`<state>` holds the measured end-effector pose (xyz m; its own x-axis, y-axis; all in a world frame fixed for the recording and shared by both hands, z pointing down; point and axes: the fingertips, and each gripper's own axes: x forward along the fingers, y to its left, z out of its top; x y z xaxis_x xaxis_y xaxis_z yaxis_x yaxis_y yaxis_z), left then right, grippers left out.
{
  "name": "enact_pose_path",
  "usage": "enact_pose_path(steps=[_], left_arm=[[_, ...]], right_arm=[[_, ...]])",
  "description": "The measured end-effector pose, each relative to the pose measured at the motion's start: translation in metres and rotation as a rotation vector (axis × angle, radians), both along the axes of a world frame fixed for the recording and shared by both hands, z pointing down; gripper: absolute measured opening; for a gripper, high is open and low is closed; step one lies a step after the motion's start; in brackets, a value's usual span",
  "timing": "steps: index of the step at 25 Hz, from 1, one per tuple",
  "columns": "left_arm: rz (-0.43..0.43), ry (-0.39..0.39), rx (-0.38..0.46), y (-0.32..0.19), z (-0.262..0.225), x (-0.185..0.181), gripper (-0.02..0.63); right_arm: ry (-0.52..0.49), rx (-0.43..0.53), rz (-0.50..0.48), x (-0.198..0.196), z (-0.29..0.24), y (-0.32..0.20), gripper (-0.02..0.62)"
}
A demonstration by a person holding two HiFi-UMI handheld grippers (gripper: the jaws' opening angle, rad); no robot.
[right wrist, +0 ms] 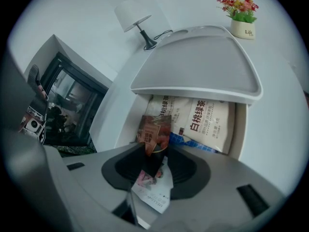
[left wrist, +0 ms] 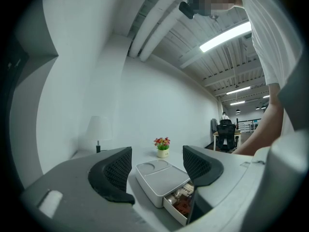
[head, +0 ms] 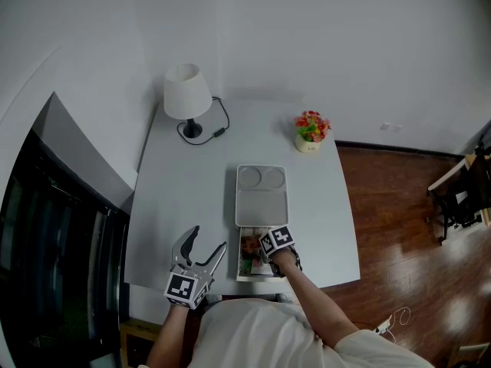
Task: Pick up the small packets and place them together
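On the white table (head: pixel 184 198) sits a drawer box (head: pixel 261 198), its drawer (right wrist: pixel 240 129) open at the near end. Left of the box, the left gripper (head: pixel 209 238) hovers, fingers spread and empty. Over the box's drawer, the right gripper (right wrist: pixel 153 151) pinches a small brown packet (right wrist: pixel 154 132) above other packets (right wrist: pixel 207 122).

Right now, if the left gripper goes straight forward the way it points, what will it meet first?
Most likely the white drawer box, seen straight ahead between the left gripper's open jaws; depth is unclear.
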<state>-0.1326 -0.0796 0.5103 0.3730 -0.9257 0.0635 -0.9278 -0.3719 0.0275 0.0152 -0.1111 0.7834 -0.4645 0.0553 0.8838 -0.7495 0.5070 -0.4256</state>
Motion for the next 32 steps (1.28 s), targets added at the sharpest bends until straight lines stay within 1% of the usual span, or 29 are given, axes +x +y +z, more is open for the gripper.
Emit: enact_pose_path(steps=[7, 8, 9, 11, 14, 23, 28, 32], left_arm=[[0.001, -0.002, -0.002, -0.001, 0.002, 0.003, 0.322], [0.001, -0.001, -0.002, -0.001, 0.002, 0.003, 0.322], [0.001, 0.000, -0.003, -0.002, 0.002, 0.003, 0.322], [0.005, -0.002, -0.001, -0.002, 0.002, 0.004, 0.322], [0.010, -0.003, 0.003, -0.003, 0.001, 0.004, 0.322], [0.005, 0.009, -0.003, -0.004, 0.003, 0.006, 0.322], [0.007, 0.011, -0.006, -0.007, 0.006, 0.008, 0.322], [0.012, 0.011, -0.006, -0.010, 0.005, 0.013, 0.322]], right_arm=[[-0.021, 0.021, 0.012, 0.003, -0.008, 0.000, 0.144], [-0.022, 0.027, 0.013, 0.004, -0.009, -0.001, 0.132], [-0.024, 0.033, 0.015, 0.006, -0.011, -0.001, 0.059], [-0.032, 0.039, 0.017, 0.008, -0.013, 0.000, 0.057], [-0.046, 0.052, 0.018, 0.009, -0.019, 0.000, 0.012], [-0.163, 0.109, 0.042, 0.009, -0.059, -0.001, 0.006], [-0.253, 0.176, 0.057, 0.010, -0.099, -0.012, 0.006], [-0.346, 0.231, 0.063, 0.007, -0.134, -0.027, 0.006]])
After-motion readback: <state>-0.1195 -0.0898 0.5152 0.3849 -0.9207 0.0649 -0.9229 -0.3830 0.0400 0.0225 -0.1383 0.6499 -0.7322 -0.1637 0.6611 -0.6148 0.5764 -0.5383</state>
